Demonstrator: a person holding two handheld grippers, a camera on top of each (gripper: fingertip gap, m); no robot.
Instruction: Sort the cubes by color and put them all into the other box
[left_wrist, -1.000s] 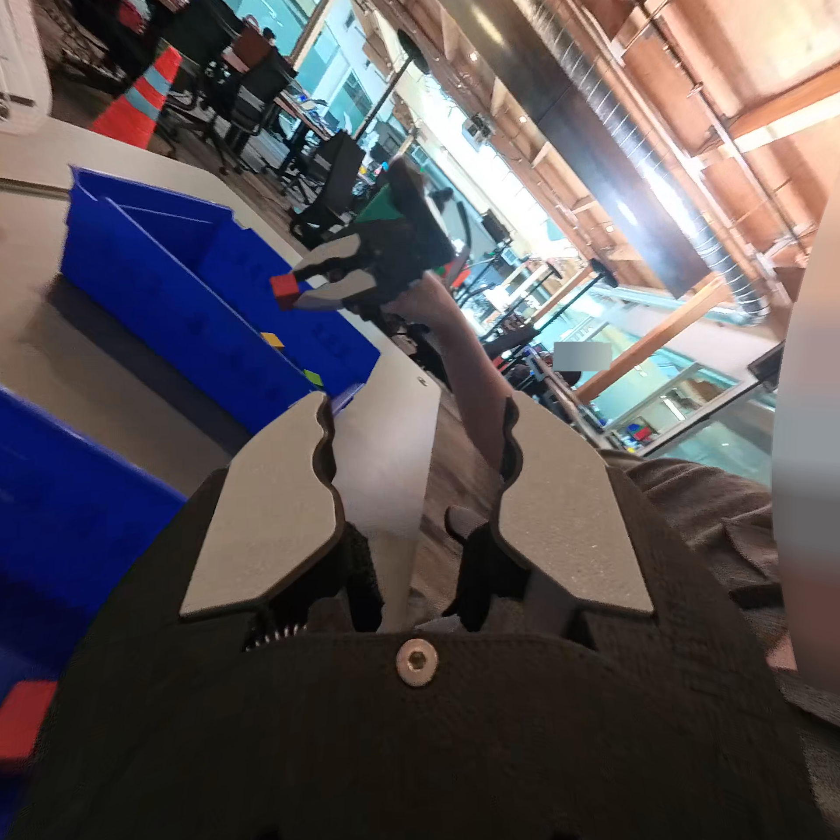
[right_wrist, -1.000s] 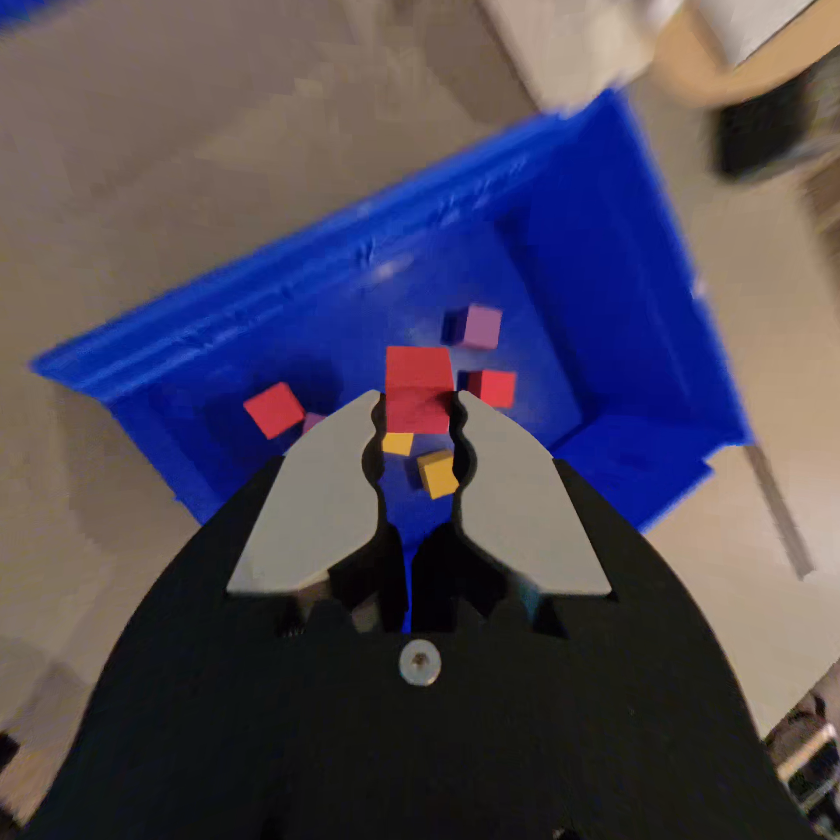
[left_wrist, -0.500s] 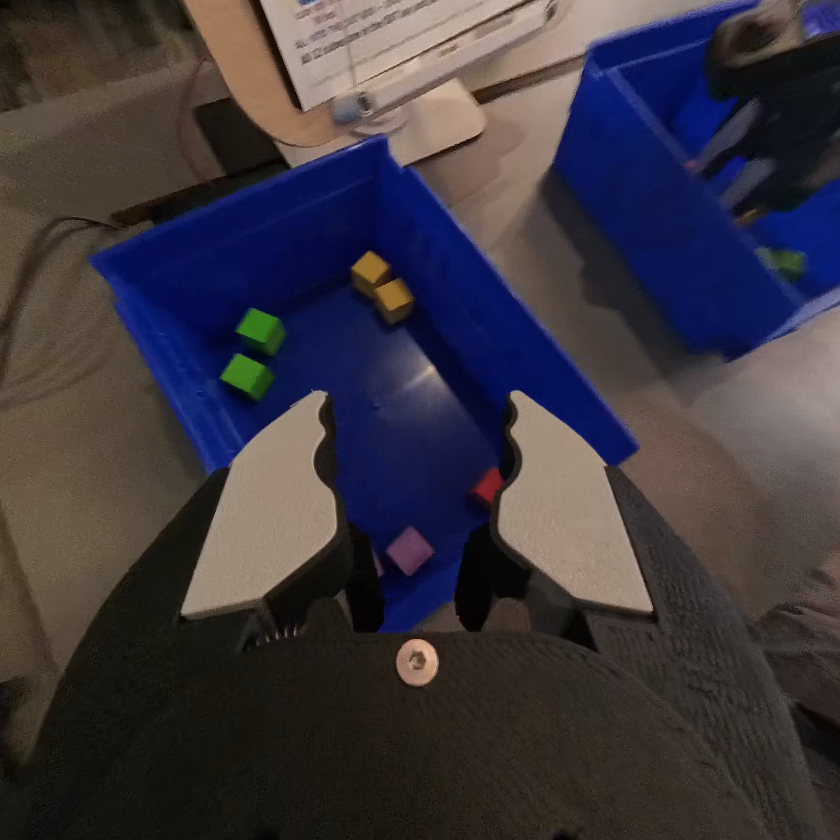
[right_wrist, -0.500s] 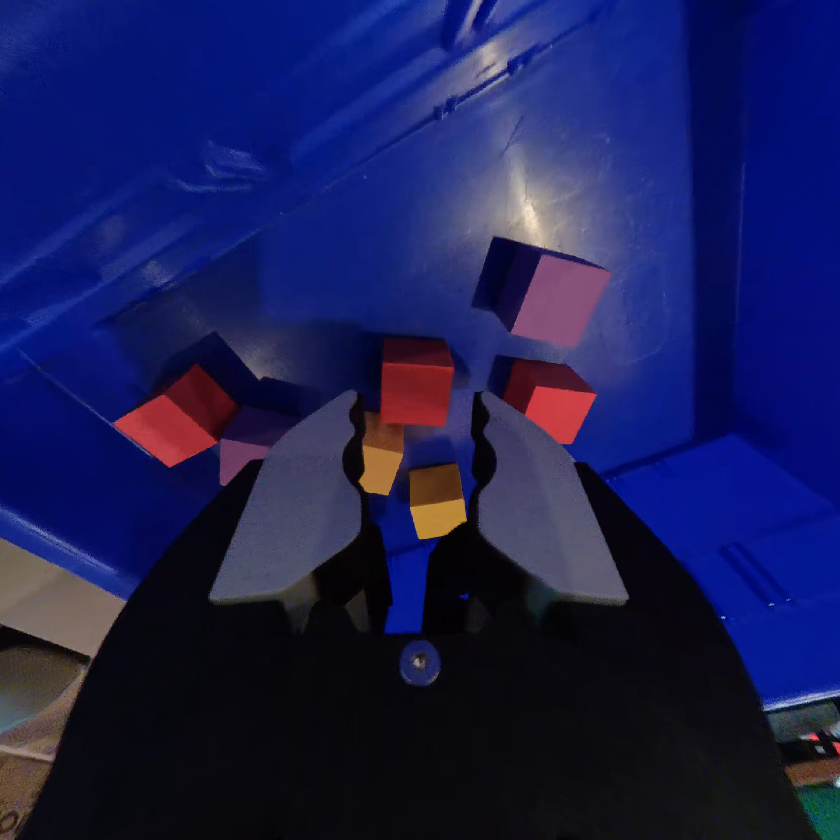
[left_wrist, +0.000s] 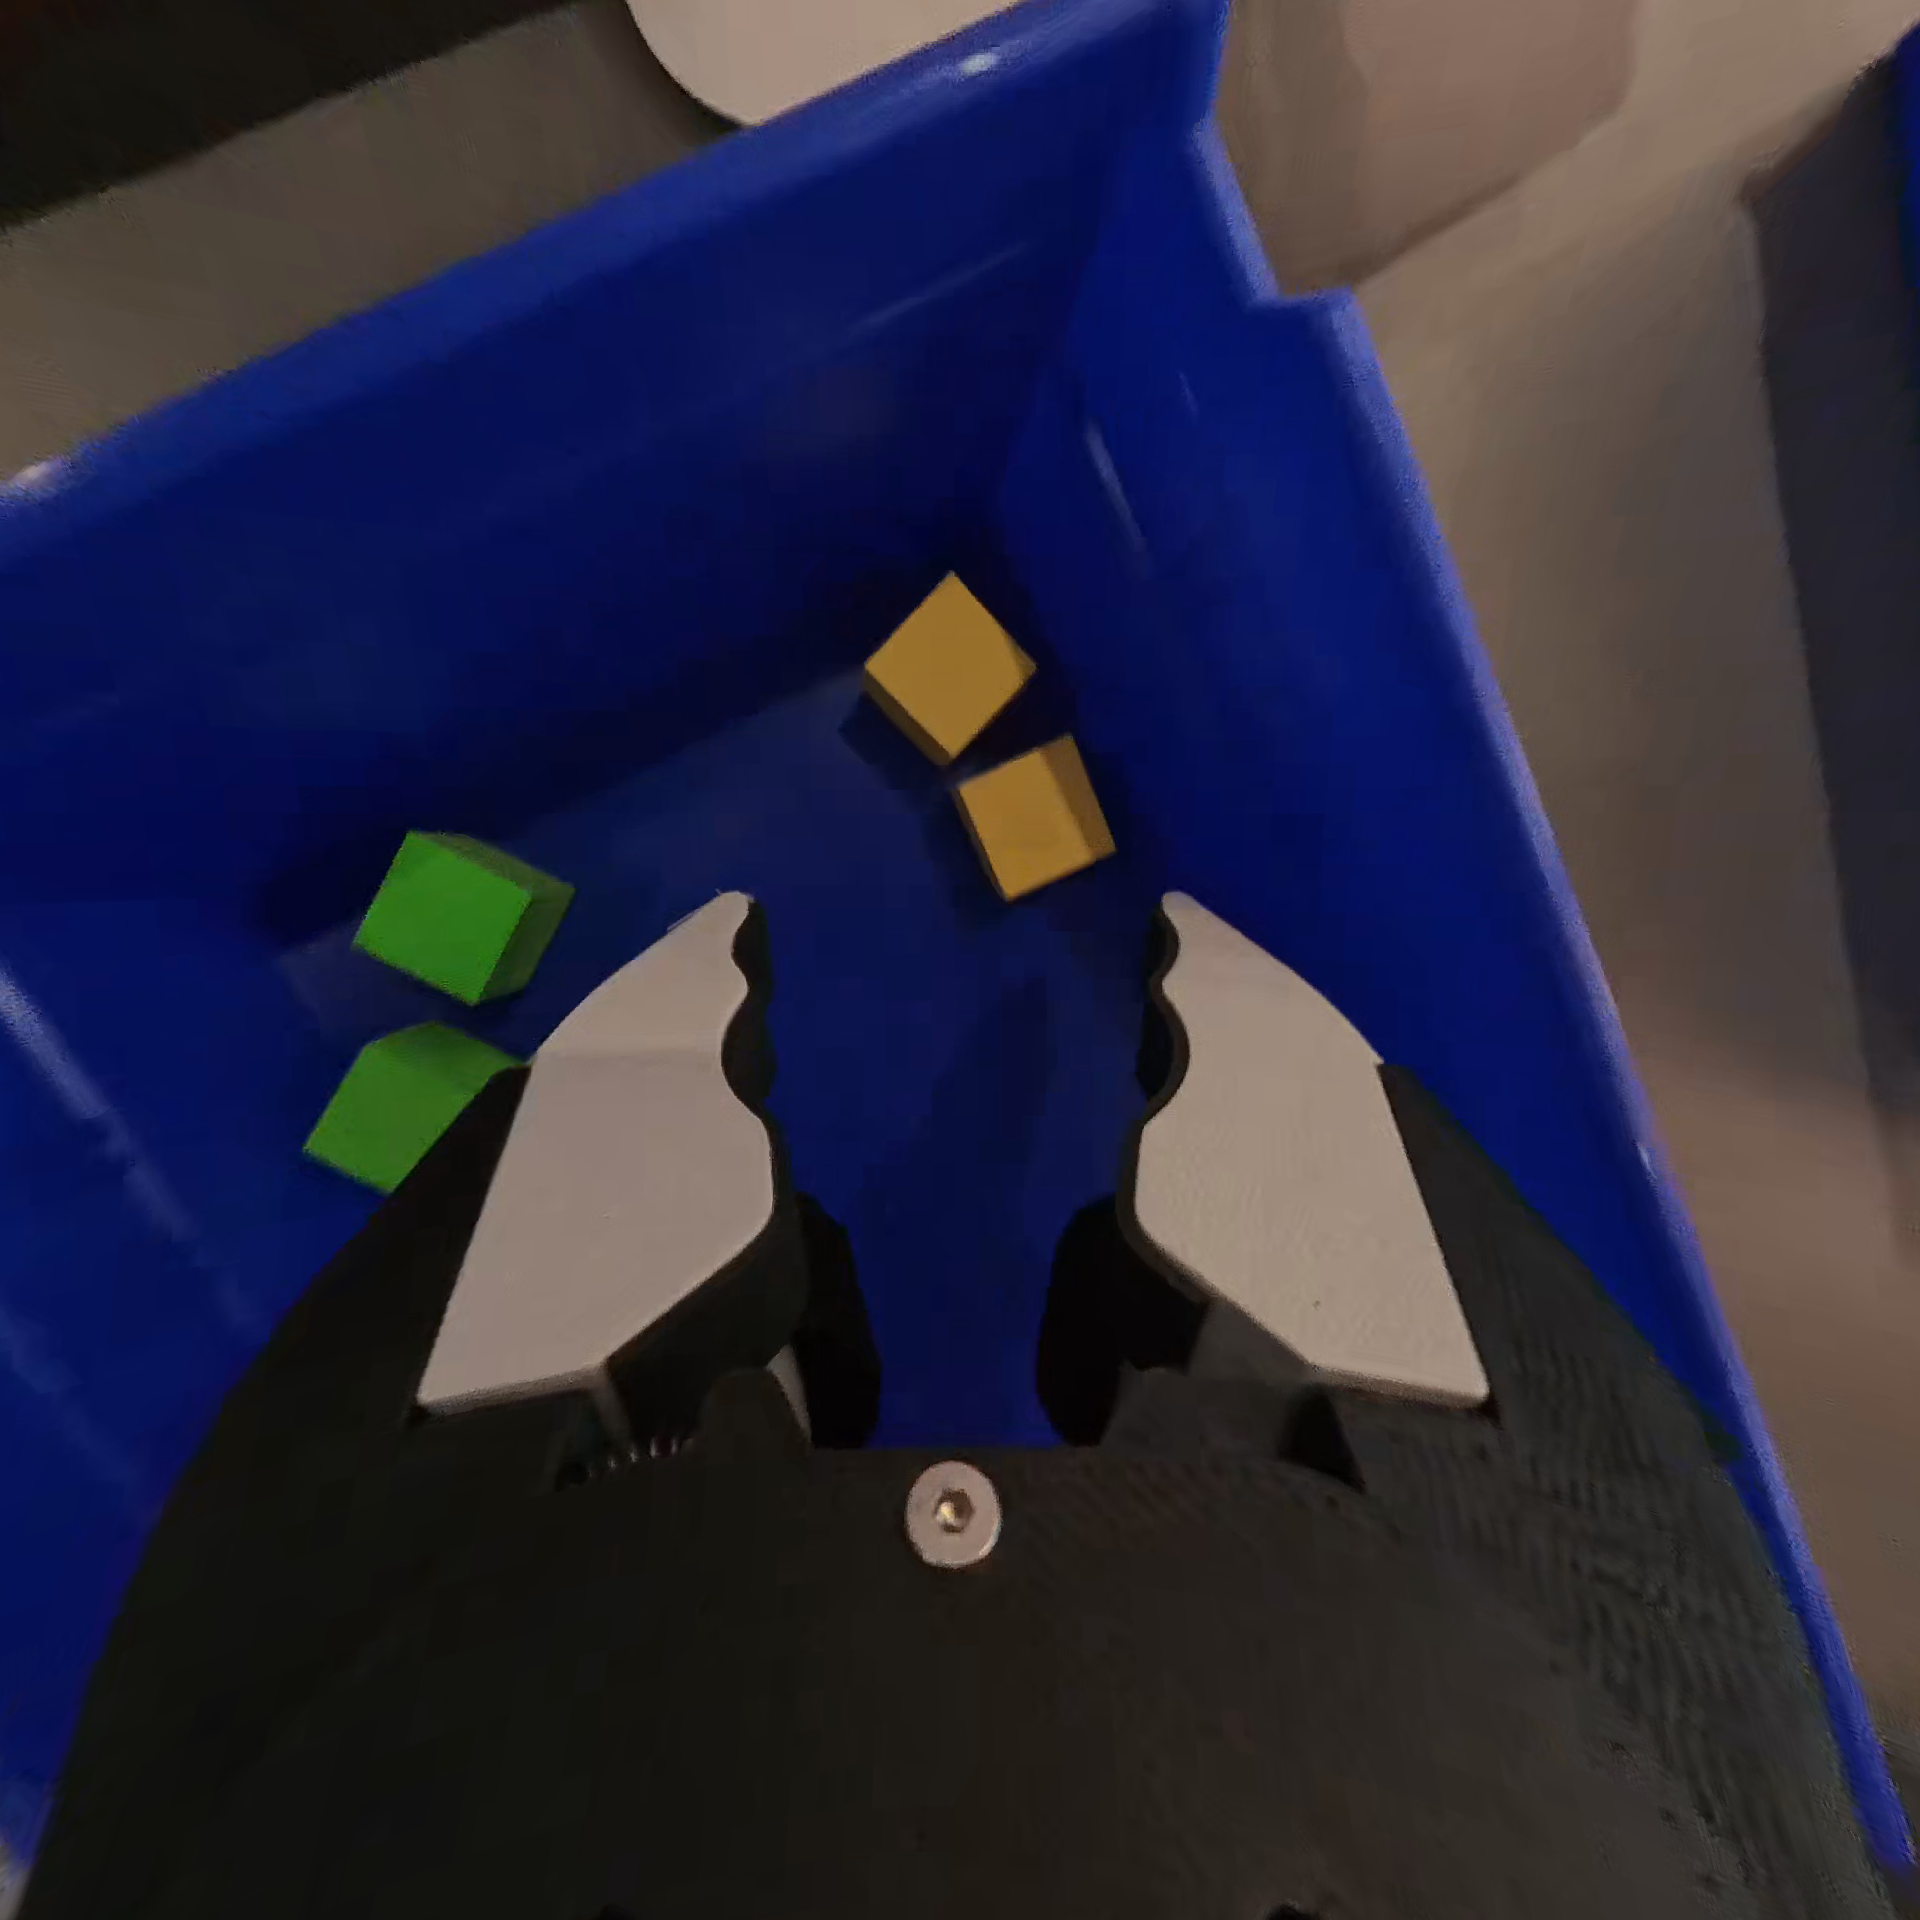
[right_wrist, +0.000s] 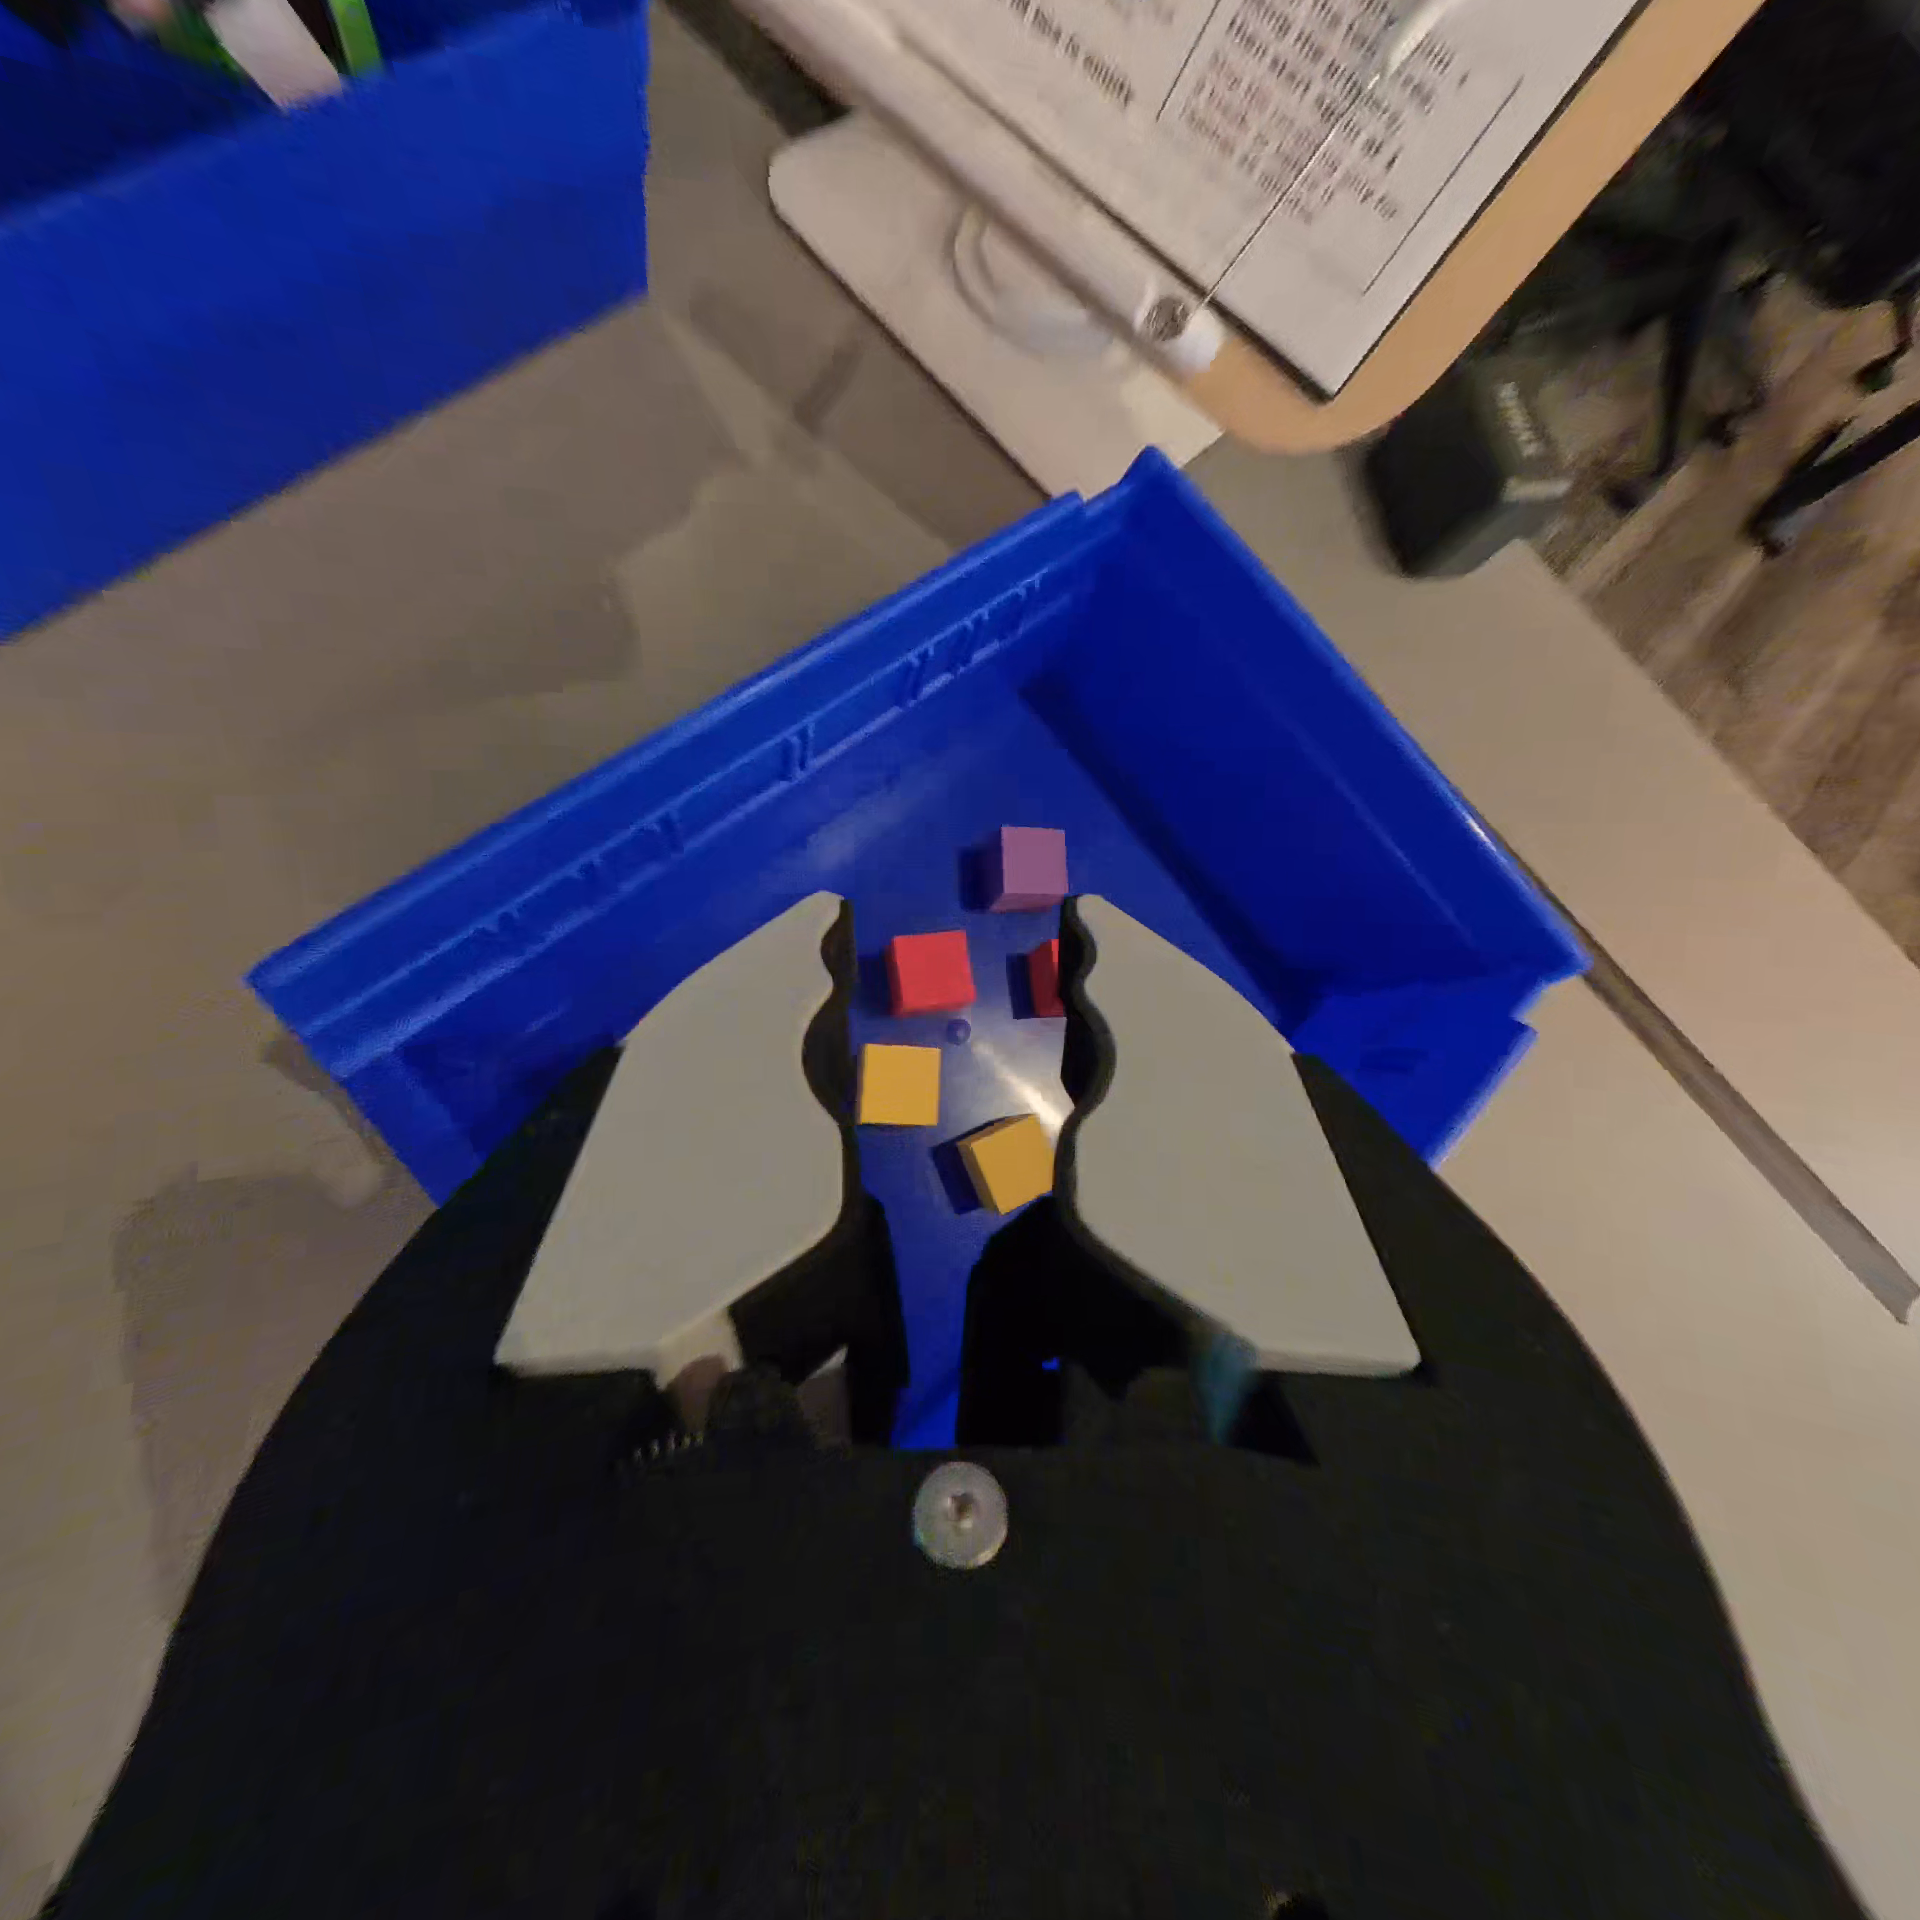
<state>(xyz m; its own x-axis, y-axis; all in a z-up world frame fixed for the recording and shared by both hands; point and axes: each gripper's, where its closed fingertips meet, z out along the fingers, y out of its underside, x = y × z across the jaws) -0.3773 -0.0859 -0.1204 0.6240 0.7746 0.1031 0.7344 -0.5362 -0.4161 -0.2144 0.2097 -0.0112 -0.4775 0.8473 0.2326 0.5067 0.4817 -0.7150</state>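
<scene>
only the left view is showing green cubes (left_wrist: 457, 916) in its blue bin (left_wrist: 623, 436); the right bin (right_wrist: 1299, 727) is holding red, yellow and purple ones. both tongs, left (left_wrist: 951, 914) and right (right_wrist: 956, 914), are gaping open and empty.

blue plastic bin (left_wrist: 623, 468): two green wooden cubes (left_wrist: 457, 914) by its left wall, one before the other | two yellow wooden cubes (left_wrist: 1029, 821) in its far right corner, touching | second blue plastic bin (right_wrist: 1299, 727): purple wooden cube (right_wrist: 1029, 868) farthest, two red wooden cubes (right_wrist: 928, 971) before it, two yellow-orange wooden cubes (right_wrist: 899, 1084) nearest
</scene>
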